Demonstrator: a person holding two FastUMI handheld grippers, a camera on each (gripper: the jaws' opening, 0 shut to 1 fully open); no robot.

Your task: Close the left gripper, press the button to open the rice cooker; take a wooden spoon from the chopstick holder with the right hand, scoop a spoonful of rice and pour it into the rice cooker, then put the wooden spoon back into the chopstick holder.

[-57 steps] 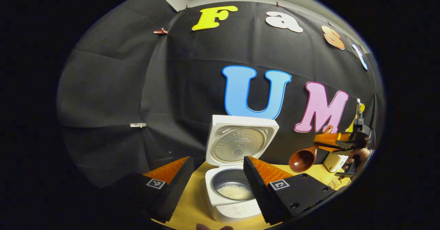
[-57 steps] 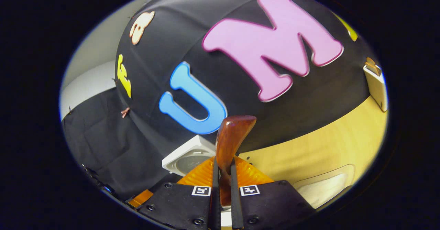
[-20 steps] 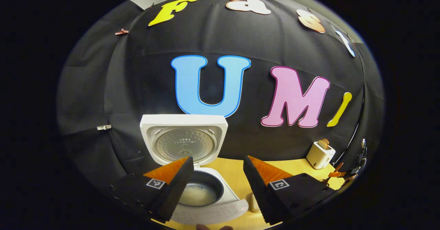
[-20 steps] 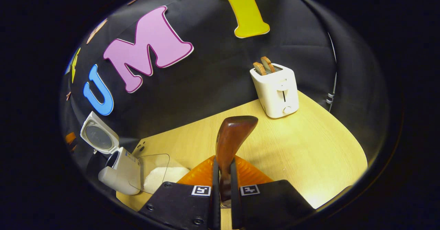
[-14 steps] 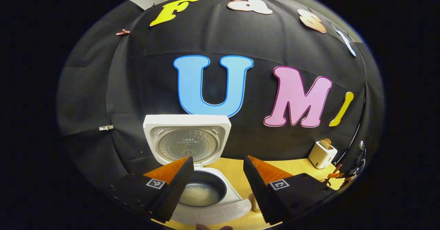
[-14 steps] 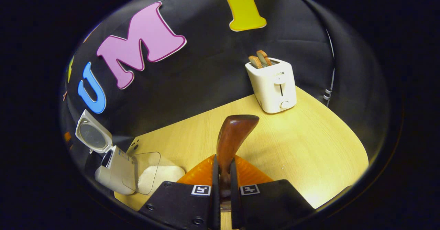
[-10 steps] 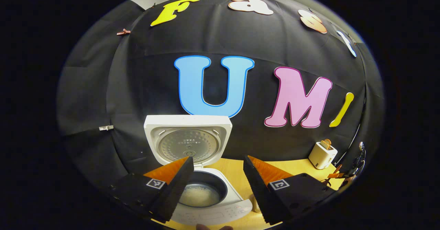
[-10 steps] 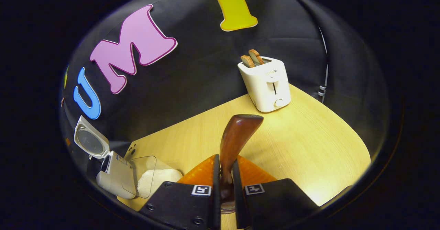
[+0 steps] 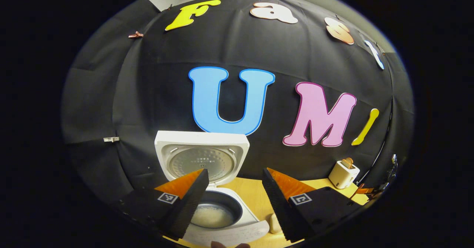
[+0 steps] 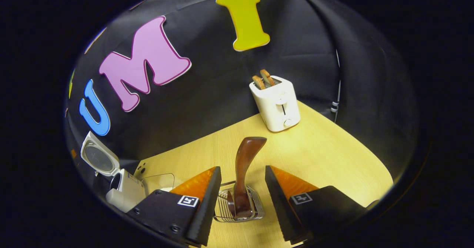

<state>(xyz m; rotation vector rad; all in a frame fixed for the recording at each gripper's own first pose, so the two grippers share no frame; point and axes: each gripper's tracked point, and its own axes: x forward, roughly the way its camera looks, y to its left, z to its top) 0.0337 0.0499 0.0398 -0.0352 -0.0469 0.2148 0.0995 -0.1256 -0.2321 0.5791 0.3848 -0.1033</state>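
Both fingers of right hand-held gripper [image 10: 240, 199] spread wide, holding nothing; wooden spoon [image 10: 242, 174] parked in chopstick holder [image 10: 255, 209]. Lift straight toward 12 o'clock, clear of handle.

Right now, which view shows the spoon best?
The right gripper view: the spoon stands handle-up in the wire holder, dead centre between the open right gripper's fingers, which do not touch it. The left gripper view has only a blurred brown bit at its far right edge; I cannot tell what it is.
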